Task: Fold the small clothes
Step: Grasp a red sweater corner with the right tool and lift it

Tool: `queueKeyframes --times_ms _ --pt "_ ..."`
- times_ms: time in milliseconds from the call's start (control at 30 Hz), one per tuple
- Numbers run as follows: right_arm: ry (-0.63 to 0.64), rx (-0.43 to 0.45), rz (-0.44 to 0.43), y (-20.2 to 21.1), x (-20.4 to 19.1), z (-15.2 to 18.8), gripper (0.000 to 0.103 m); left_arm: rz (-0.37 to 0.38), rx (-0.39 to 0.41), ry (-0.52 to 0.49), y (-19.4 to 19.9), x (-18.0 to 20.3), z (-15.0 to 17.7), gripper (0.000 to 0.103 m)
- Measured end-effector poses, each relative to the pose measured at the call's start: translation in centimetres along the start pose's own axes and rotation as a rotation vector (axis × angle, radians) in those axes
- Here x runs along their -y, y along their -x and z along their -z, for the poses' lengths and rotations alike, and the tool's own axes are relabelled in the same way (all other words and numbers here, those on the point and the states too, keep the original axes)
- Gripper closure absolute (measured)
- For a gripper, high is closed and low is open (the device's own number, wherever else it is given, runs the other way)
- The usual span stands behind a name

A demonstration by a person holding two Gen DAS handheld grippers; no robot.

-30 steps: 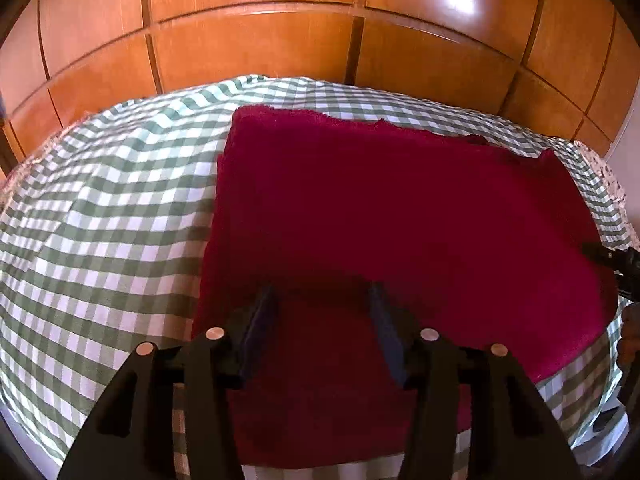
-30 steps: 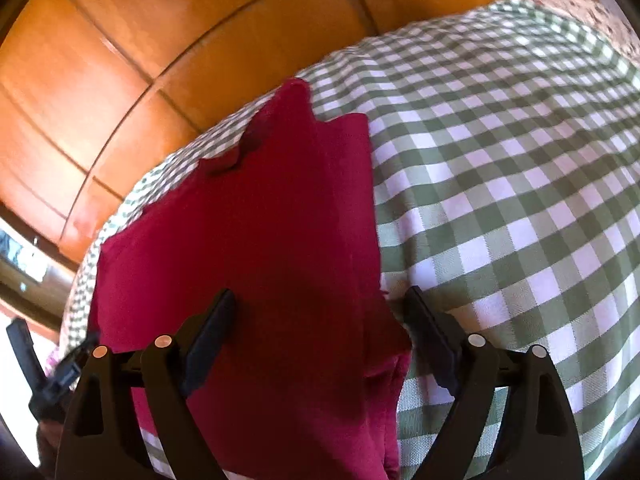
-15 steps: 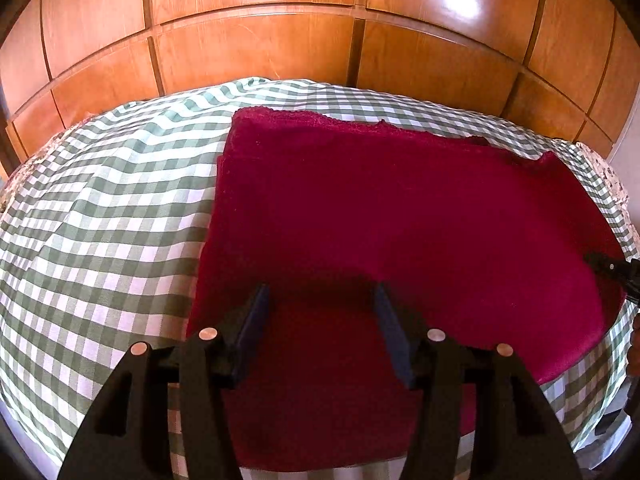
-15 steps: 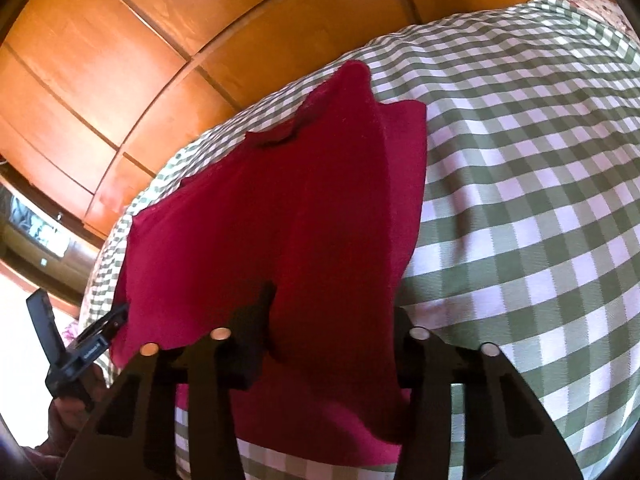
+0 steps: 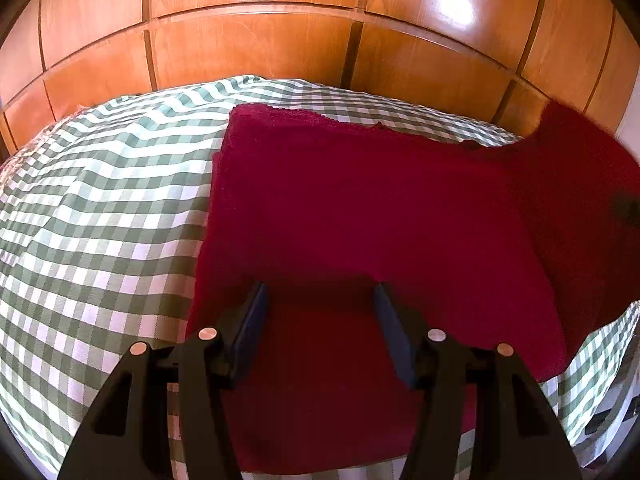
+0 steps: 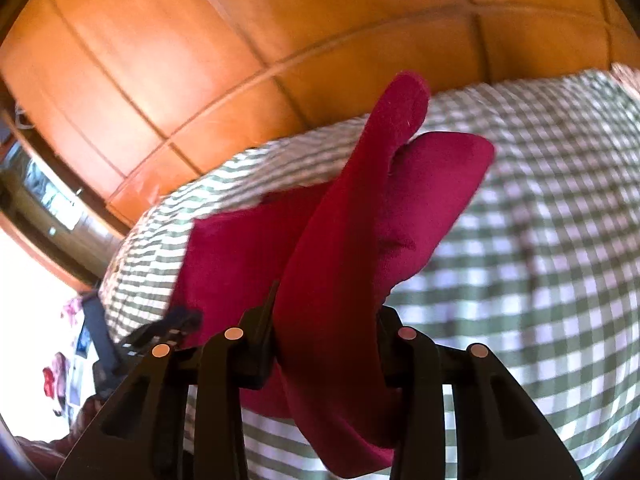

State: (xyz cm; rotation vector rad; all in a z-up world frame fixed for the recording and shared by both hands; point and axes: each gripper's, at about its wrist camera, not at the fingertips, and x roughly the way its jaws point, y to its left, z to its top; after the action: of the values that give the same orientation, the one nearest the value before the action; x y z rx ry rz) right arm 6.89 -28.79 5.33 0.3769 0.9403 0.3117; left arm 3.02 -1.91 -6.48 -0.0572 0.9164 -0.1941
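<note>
A dark red cloth (image 5: 360, 208) lies spread on the green-and-white checked cover (image 5: 100, 220). My left gripper (image 5: 319, 288) stands open at the cloth's near edge, fingers apart over flat fabric, nothing pinched. The cloth's right end (image 5: 580, 168) is raised off the cover. In the right wrist view, my right gripper (image 6: 328, 300) is closing its jaws on that end. The red cloth (image 6: 360, 208) is bunched between the pads and hangs up in a fold above the cover (image 6: 540, 260). The left gripper (image 6: 160, 328) shows at the cloth's far edge.
Glossy wooden panels (image 5: 280, 40) rise right behind the checked cover. The cover's left part (image 5: 80, 280) lies bare beside the cloth. At the lower left of the right wrist view there is bright floor with small colourful items (image 6: 60, 360).
The right gripper has shut onto the cloth's end and lifted it up and inward, so the end now stands folded in the air. The left gripper has stayed in place.
</note>
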Motion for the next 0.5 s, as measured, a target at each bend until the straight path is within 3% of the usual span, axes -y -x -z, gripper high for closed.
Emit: queueKeyframes --times_ms 267,500 --pt "0.135 -0.059 -0.029 -3.7 -9.3 -1.5 0.070 0.068 0.003 0.048 1.2 -1.6 -0.3 0.048" --pt "0.288 -0.138 -0.045 -8.8 -16.3 0.8 0.070 0.117 0.067 0.257 5.8 -10.0 0.4 0.045"
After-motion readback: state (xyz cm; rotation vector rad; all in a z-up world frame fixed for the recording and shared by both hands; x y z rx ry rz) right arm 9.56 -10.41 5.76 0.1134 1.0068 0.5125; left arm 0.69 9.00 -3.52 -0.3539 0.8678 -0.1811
